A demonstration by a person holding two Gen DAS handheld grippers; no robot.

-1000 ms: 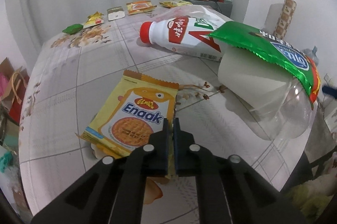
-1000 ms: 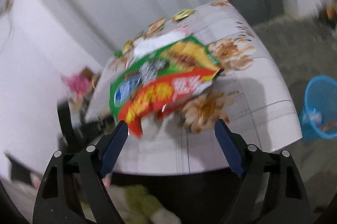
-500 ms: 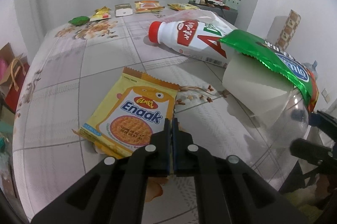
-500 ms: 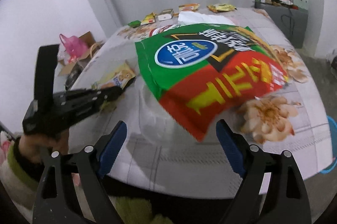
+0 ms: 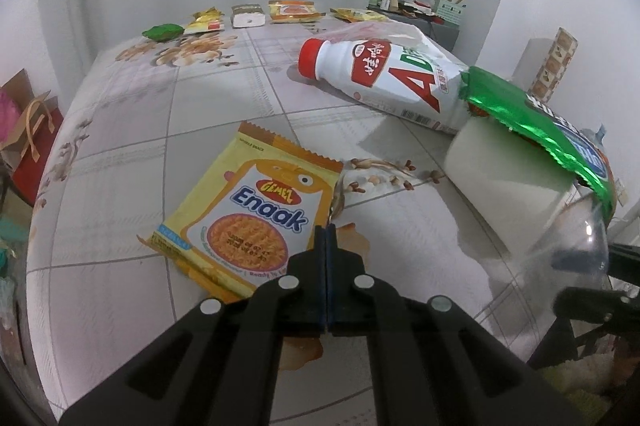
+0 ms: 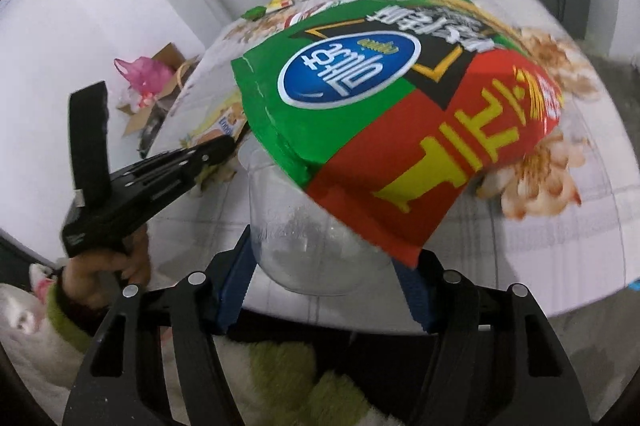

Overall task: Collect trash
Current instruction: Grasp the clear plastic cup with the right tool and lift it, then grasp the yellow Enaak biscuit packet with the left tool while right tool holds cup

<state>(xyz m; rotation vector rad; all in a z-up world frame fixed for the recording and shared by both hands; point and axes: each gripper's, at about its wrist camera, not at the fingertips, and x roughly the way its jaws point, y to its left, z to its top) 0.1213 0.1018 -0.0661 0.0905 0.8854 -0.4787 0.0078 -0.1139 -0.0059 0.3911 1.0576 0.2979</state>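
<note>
Right fingers: my right gripper (image 6: 324, 290) has its blue jaws closing around the clear plastic container (image 6: 304, 242). The container sits between them; the left pad looks to be at its wall, the right one is hidden under the bag's corner, so I do not count it as gripped yet.
Left fingers: left gripper (image 5: 327, 258) fully closed, nothing between the pads, tips just over the lower right corner of the yellow Enaak wrapper (image 5: 248, 214).
Task items: green-and-red snack bag (image 6: 400, 113) draped on top of the container; white AD bottle (image 5: 380, 77) lying on its side behind it; small wrappers (image 5: 248, 15) in a row at the table's far edge.
Table: floral cloth (image 5: 120, 145); container stands near its front edge.
Step in hand: I judge this as securing the container, bag riding on top.
Next move: finish the squeeze gently, then lift level so the bag does not slide off.
Pose: both grippers pitched steeply down; the hand (image 6: 104, 266) holding the left one shows at left.
</note>
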